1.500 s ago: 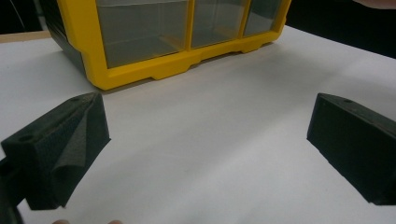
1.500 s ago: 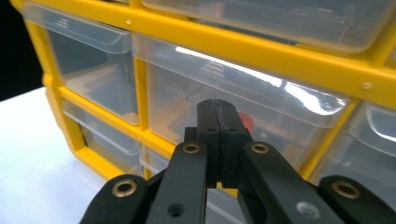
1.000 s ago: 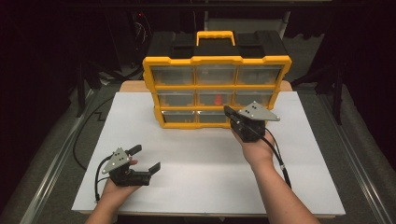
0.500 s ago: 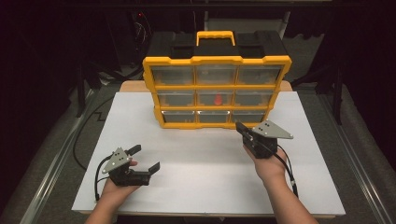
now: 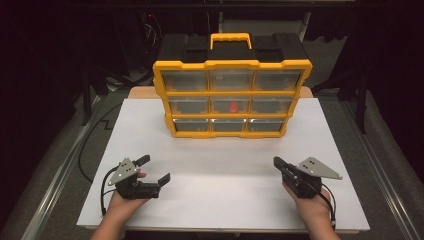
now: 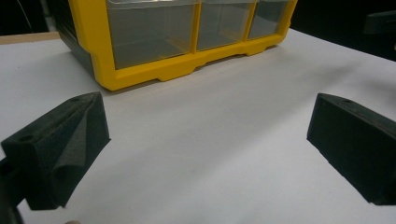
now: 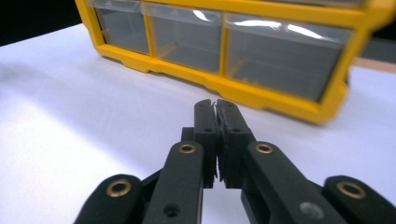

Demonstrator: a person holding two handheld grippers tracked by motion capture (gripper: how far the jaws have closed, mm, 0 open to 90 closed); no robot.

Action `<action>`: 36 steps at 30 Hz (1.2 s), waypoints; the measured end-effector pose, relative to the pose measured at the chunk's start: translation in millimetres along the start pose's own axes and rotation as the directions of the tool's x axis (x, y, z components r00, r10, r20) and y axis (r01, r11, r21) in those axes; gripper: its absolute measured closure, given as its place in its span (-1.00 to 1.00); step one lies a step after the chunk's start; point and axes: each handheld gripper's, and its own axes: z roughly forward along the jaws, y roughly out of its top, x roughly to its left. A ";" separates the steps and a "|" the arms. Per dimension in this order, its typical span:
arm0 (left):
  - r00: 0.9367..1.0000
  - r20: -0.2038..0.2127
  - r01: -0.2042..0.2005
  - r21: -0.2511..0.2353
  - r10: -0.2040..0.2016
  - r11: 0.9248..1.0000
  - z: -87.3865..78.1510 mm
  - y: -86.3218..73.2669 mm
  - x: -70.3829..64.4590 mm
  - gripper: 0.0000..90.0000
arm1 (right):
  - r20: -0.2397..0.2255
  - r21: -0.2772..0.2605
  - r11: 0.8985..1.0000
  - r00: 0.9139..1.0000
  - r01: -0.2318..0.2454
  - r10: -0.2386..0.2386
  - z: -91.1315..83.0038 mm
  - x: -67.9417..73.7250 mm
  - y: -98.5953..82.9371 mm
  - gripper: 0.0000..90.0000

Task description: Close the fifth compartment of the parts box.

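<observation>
A yellow and black drawer organizer with clear drawers stands upright at the back of the white table; all drawers look closed. A small red item shows through its middle drawer. My left gripper rests low at the front left, jaws wide open and empty; in the left gripper view its two black pads frame bare table below the organizer. My right gripper sits at the front right, jaws shut on nothing. The right gripper view has those fingertips pointing at the organizer's bottom drawers.
A yellow carry handle tops the organizer. Dark floor and cables lie left of the table. A wooden board edge peeks out behind the white surface. Open white surface stretches between the two grippers.
My right gripper has drawn back from the organizer's lower right drawer to the front right of the table, jaws shut. The left gripper has stayed in place.
</observation>
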 end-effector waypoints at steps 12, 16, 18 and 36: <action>1.000 -0.017 0.003 0.017 -0.003 1.000 4.6 -0.5 -0.5 -0.99 | 0.010 0.001 0.999 0.999 -0.036 0.036 -21.2 -15.4 -20.0 0.42; 1.000 -0.019 0.001 0.026 0.000 1.000 4.3 -0.9 -0.9 -0.99 | -0.019 0.003 0.999 0.999 -0.034 0.034 -15.2 -17.8 -19.7 0.06; 1.000 -0.019 -0.002 0.029 0.003 1.000 3.3 -1.0 -1.1 -0.99 | -0.020 0.001 1.000 1.000 -0.023 0.023 -14.4 -17.3 -20.2 -0.20; 0.999 -0.035 0.001 0.016 -0.001 1.000 -1.0 1.3 1.1 -0.99 | 0.003 -0.065 0.996 0.999 -0.053 0.054 -27.8 -20.9 -25.8 -1.00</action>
